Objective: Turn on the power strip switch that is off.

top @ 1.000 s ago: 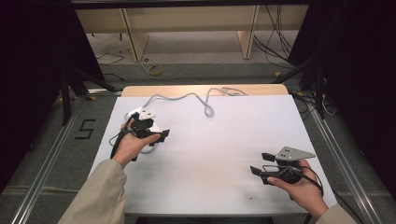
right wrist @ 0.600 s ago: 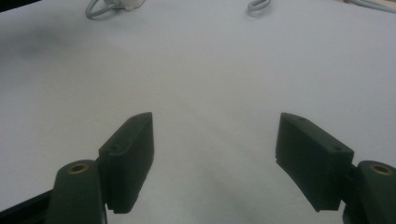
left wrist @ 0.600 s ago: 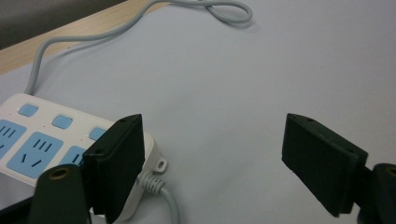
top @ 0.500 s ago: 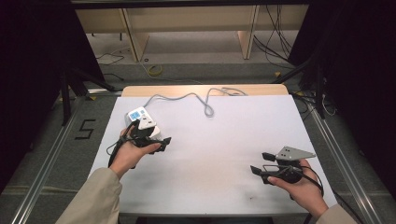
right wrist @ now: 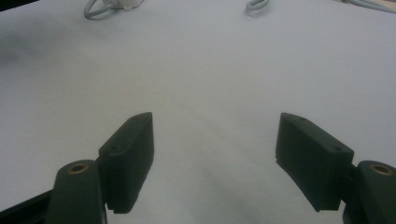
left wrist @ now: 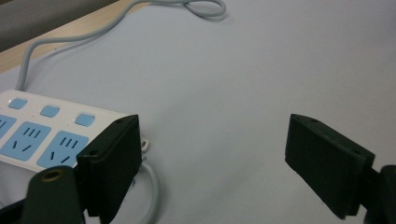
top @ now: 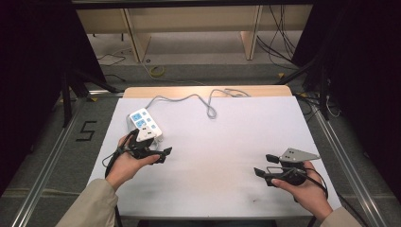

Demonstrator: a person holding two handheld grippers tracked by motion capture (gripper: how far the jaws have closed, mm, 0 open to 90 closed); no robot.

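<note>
One readable mark is being shown in the high view: a dark figure "5" (top: 85, 131) on the floor at 9 o'clock of the desk (top: 227, 189). No brand or lettering can be made out on the white power strip (top: 143, 122); blue socket faces and small blue buttons are being displayed on its top, as is also being shown in the left gripper view (left wrist: 42, 135).

The power strip is lying at about 10 o'clock on the white desk, with its grey cable (top: 189, 98) being trailed toward 12 o'clock, where a loop is being formed near the wooden far edge.

The left gripper (top: 158, 155) is being held at about 8 o'clock on the desk, just beside the near end of the strip. Its jaws are being held wide apart, having just been opening, and nothing is being gripped between them; in the left gripper view (left wrist: 212, 163) bare desk is lying between the jaws, and the strip's end is sitting just behind the left-hand jaw.

The right gripper (top: 265, 176) is being held at about 4 o'clock, well apart from the strip. Its jaws are likewise being held wide, with bare desk between them in the right gripper view (right wrist: 215, 158).
</note>
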